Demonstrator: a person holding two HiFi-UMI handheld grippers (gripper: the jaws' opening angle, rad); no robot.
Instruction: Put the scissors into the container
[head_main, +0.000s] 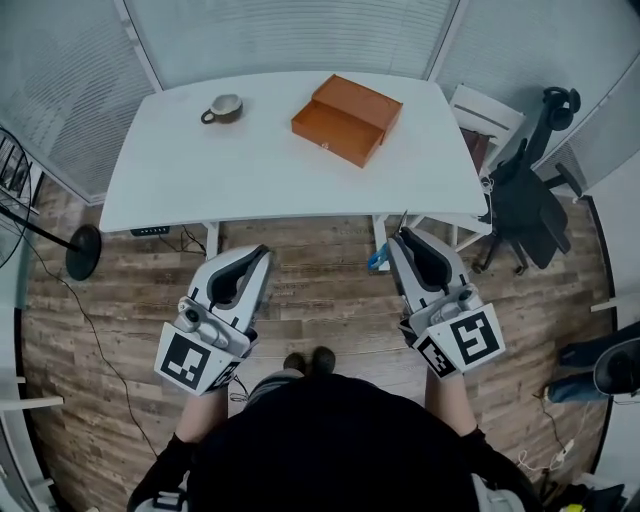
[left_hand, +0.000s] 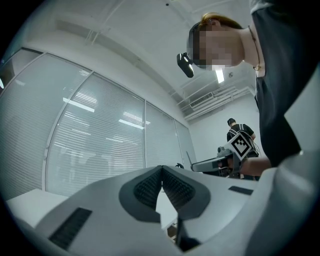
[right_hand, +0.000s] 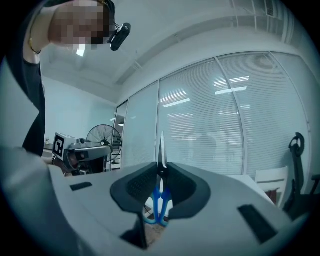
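Note:
My right gripper (head_main: 400, 240) (right_hand: 161, 167) is shut on a pair of scissors (right_hand: 161, 197) with blue handles; the thin blades stick up past the jaw tips and the handles (head_main: 378, 260) hang below. My left gripper (head_main: 262, 256) (left_hand: 162, 169) is shut with nothing between its pads. Both grippers are held low over the wooden floor, in front of the white table (head_main: 200, 180). The container, an open orange box (head_main: 347, 118), lies on the far middle of that table, well away from both grippers.
A mug (head_main: 222, 108) stands on the table's far left. A black office chair (head_main: 530, 200) and a white chair (head_main: 486, 116) stand at the table's right end. A fan's base (head_main: 82, 250) and cables lie on the floor at left.

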